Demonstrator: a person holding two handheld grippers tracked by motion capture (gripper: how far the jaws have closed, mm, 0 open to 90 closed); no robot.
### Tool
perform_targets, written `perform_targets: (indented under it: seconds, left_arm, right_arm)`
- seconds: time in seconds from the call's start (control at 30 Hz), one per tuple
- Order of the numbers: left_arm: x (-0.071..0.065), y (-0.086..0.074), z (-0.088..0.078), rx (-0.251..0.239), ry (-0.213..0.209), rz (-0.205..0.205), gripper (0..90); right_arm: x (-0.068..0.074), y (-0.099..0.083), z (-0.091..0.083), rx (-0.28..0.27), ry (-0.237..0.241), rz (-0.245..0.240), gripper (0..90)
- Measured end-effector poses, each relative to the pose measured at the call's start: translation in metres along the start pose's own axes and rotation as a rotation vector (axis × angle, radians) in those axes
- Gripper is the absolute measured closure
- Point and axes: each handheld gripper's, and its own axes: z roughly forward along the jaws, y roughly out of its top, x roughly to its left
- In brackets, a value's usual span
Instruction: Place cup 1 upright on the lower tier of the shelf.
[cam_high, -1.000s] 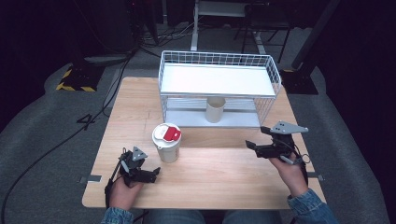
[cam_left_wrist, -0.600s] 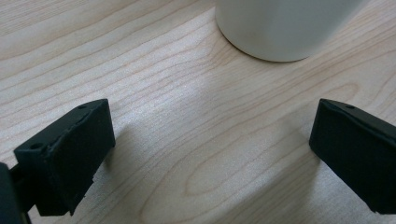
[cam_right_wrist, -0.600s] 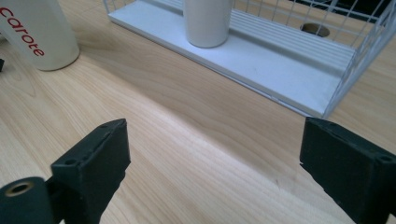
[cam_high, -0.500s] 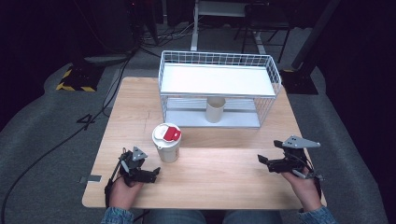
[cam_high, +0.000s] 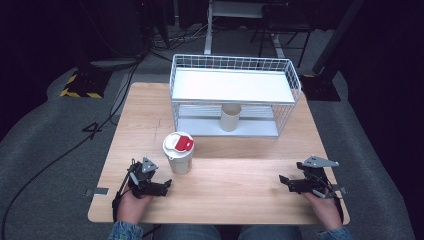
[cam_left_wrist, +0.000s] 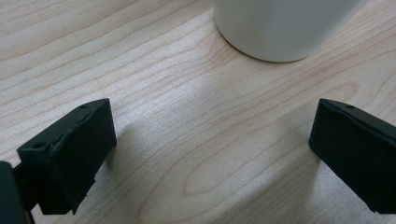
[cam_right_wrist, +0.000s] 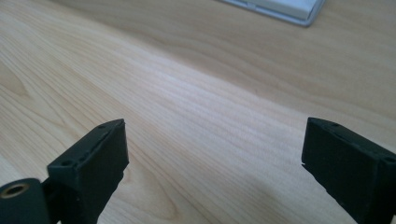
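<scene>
Cup (cam_high: 179, 155): white, lid with a red patch, no legible writing; stands on the table (cam_high: 240, 200), just beside the left gripper (cam_high: 165, 186).
Left gripper: jaws spread, empty.
Right gripper (cam_high: 284, 181): jaws apart after just opening, nothing between them.
Wire rack (cam_high: 235, 85): holds a plain beige cup (cam_high: 231, 117), unmarked.

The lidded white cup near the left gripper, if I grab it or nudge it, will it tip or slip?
The lidded cup stands upright, taller than wide and seemingly narrower at the base, so a high push could tip it. Its wall looks smooth, so the pads might slip somewhat. It is probably thin-walled and could dent under a hard squeeze; its weight cannot be told.
</scene>
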Motion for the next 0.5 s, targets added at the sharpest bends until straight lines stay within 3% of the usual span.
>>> perform_targets:
  seconds: [0.3, 0.37, 0.5]
  left_arm:
    - [0.0, 0.001, 0.001, 0.0, -0.006, 0.006, 0.7]
    - [0.0, 0.001, 0.001, 0.002, -0.006, 0.006, 0.6]
    - [0.0, 0.001, 0.001, 0.0, 0.0, 0.004, 0.4]
  right_arm:
    - [-0.007, -0.015, 0.011, 0.063, -0.022, 0.004, 7.1]
    - [-0.007, -0.018, 0.013, 0.035, -0.034, -0.015, 7.2]
    - [-0.007, -0.018, 0.013, 0.038, -0.037, -0.026, 6.3]
